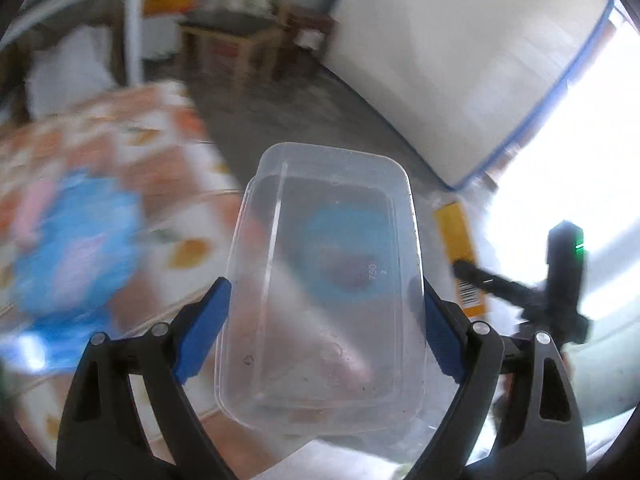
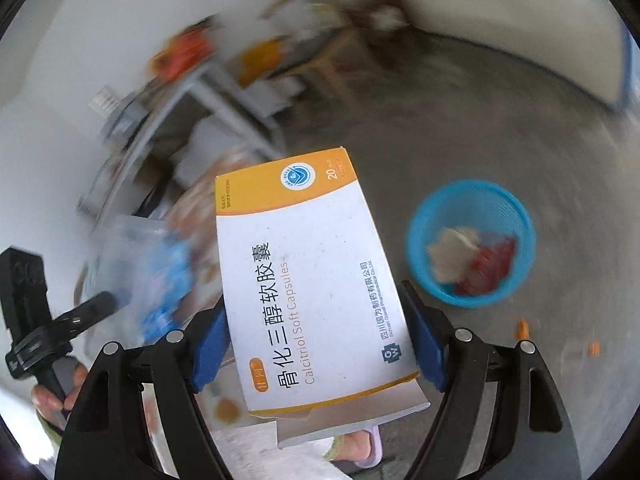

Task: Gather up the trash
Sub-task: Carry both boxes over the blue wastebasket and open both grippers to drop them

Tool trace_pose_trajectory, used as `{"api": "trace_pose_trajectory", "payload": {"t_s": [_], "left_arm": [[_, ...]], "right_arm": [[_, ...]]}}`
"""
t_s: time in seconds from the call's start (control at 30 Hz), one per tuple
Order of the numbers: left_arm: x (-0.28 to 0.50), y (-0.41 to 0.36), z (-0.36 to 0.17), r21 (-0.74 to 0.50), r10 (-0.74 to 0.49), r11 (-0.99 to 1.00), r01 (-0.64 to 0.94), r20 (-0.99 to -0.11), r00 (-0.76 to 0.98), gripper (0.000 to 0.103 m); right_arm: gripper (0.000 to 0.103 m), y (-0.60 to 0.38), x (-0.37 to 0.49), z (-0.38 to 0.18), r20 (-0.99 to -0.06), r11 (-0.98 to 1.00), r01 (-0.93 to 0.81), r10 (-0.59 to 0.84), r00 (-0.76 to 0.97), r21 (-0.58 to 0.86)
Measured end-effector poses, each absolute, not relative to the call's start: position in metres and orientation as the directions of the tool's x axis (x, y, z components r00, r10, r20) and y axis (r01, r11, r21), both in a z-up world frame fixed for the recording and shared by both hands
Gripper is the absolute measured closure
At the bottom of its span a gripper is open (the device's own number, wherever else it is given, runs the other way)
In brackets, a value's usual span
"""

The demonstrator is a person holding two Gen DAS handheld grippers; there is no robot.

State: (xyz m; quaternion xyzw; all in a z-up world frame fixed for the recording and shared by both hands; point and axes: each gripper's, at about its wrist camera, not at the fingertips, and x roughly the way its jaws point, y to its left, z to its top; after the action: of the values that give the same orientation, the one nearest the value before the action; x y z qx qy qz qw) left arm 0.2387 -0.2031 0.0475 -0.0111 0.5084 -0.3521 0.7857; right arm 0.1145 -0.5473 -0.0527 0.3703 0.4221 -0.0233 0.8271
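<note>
My left gripper (image 1: pixel 324 320) is shut on a clear plastic food container (image 1: pixel 324 288), held in the air beside the table edge. Through its bottom the blue basket shows dimly. My right gripper (image 2: pixel 318 344) is shut on a white and orange medicine box (image 2: pixel 312 280), held above the floor. The same box (image 1: pixel 460 256) shows to the right in the left wrist view. A blue mesh trash basket (image 2: pixel 472 200) stands on the floor right of the box, with crumpled paper and red scraps (image 2: pixel 472 264) inside. The left gripper and its container (image 2: pixel 128 256) appear blurred at left.
A table with an orange patterned cloth (image 1: pixel 152 152) lies at left, with a blurred blue wrapper (image 1: pixel 76 240) on it. A white mattress (image 1: pixel 460 60) leans at the back right. Wooden stools (image 1: pixel 236 40) stand beyond. Small orange bits (image 2: pixel 522 328) lie on the grey floor.
</note>
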Motion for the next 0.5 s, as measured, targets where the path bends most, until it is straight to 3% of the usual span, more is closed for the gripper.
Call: {"api": "trace_pose_trajectory", "payload": {"t_s": [0.13,0.3,0.5], "left_arm": [[0.267,-0.276,0.004,-0.430,-0.548,0.733,0.527,-0.832,0.084,0.017],[0.290,-0.344,-0.049,-0.377,-0.458,0.763,0.525,-0.888,0.028,0.017],[0.311,-0.396,-0.081,-0.412,-0.458,0.769,0.489,-0.888,-0.028,0.016]], "right_arm": [[0.027,-0.600,0.111,-0.110,-0.739,0.594,0.493,0.283,0.612,0.636],[0.027,-0.635,0.123,-0.175,-0.750,0.459,0.597,0.329,0.574,0.658],[0.026,-0.665,0.159,-0.222,-0.770,0.415,0.648,0.323,0.551,0.638]]}}
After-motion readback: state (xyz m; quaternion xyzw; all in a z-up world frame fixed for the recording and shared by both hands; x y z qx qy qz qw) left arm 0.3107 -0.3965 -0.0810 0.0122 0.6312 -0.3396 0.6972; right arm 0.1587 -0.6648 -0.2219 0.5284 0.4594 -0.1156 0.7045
